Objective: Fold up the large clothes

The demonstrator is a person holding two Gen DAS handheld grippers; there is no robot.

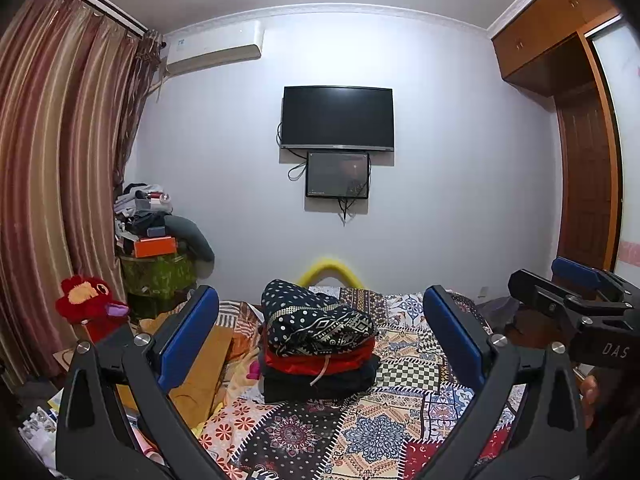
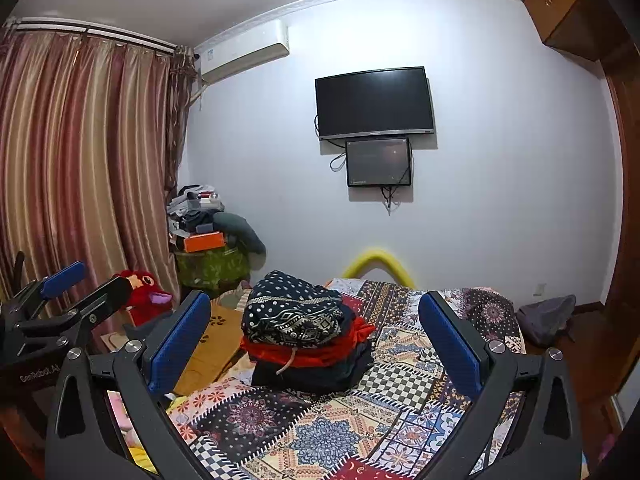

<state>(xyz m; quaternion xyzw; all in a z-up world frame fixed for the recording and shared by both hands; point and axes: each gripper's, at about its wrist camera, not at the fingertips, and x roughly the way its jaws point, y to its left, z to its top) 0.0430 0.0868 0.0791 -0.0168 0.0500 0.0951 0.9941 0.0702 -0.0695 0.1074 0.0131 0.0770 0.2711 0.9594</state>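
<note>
A stack of folded clothes (image 1: 320,344) sits on the patchwork bedspread (image 1: 360,432): a navy dotted garment (image 1: 316,316) on top, a red one under it, dark ones at the bottom. It also shows in the right wrist view (image 2: 304,340). My left gripper (image 1: 320,344) is open and empty, held above the bed short of the stack. My right gripper (image 2: 316,344) is open and empty too, beside the left one. The right gripper shows at the right edge of the left wrist view (image 1: 568,284), and the left gripper at the left edge of the right wrist view (image 2: 84,280).
A mustard cloth (image 1: 200,376) lies on the bed's left side. A red plush toy (image 1: 88,300) and a cluttered green stand (image 1: 160,264) are by the curtain. A television (image 1: 338,118) hangs on the far wall. A grey bag (image 2: 544,316) lies on the floor at right.
</note>
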